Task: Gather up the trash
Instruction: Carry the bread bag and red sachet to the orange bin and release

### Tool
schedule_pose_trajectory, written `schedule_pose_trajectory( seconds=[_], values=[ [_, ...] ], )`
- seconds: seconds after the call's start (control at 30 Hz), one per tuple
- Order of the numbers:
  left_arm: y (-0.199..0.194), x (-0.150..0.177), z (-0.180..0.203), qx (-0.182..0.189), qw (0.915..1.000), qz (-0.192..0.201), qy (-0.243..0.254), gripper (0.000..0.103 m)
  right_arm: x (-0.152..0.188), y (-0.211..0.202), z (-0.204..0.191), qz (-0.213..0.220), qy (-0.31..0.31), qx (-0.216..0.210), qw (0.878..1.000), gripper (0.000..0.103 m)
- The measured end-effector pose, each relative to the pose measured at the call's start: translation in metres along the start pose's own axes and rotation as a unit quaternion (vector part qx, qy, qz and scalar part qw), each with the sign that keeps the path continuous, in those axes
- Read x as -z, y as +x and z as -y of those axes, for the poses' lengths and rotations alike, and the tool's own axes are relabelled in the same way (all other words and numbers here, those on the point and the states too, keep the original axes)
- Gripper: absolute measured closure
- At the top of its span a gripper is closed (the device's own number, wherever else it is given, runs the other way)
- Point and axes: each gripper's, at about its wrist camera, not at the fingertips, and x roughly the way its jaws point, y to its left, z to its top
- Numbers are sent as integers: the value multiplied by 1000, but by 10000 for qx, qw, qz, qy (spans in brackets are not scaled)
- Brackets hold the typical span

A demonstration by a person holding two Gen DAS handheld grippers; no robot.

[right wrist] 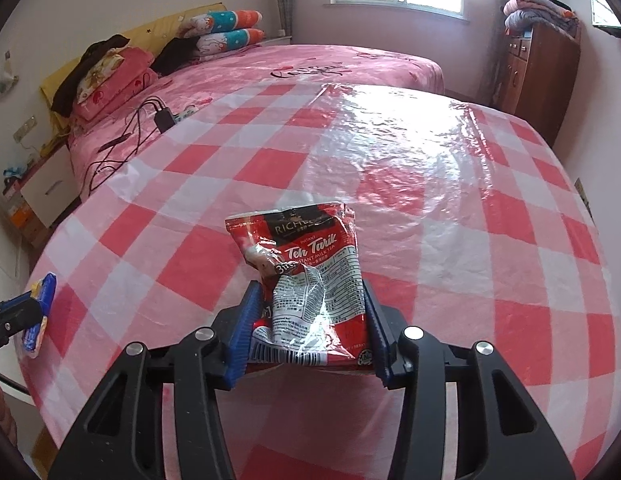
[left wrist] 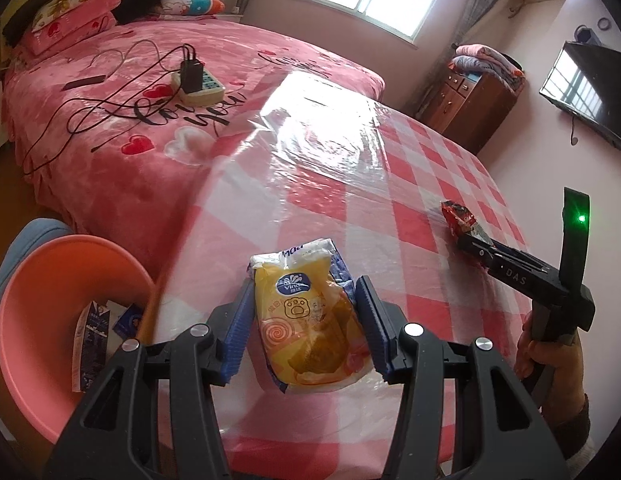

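A yellow tissue pack wrapper [left wrist: 306,320] lies on the checked table [left wrist: 410,184] between the blue pads of my left gripper [left wrist: 304,312]; the jaws stand wide on either side of it, touching its edges at most. A red milk-tea packet [right wrist: 310,284] lies between the pads of my right gripper [right wrist: 310,320], which also stands wide around it. The packet [left wrist: 460,218] and the right gripper show at the right in the left wrist view. The tissue pack [right wrist: 40,312] shows at the far left in the right wrist view.
A pink basin [left wrist: 50,312] with several paper scraps stands below the table's left edge. A pink bed [left wrist: 150,112] with a power strip [left wrist: 198,84] and cables lies beyond. A wooden cabinet [right wrist: 538,76] stands at the back right.
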Motion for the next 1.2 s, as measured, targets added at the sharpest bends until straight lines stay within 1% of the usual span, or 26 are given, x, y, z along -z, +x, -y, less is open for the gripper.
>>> schedule_pose_trajectory(
  seconds=[0.33, 0.53, 0.73, 0.97, 1.2],
  values=[
    [-16, 4, -29, 6, 9997, 150, -216, 51, -2, -6, -33, -47, -84, -366, 9993, 54],
    [-27, 5, -43, 31, 9991, 265, -336, 51, -4, -14, -62, -77, -176, -691, 9974, 54],
    [-40, 7, -63, -59, 9980, 391, -499, 51, -7, -19, -96, -118, -354, -1031, 9940, 54],
    [-54, 11, -91, -261, 9960, 471, -718, 51, -10, -23, -146, -238, -632, -1587, 9850, 54],
    [-63, 21, -129, -561, 9915, 499, -1062, 51, -12, -22, -209, -433, -1028, -2186, 9694, 54]
  ],
)
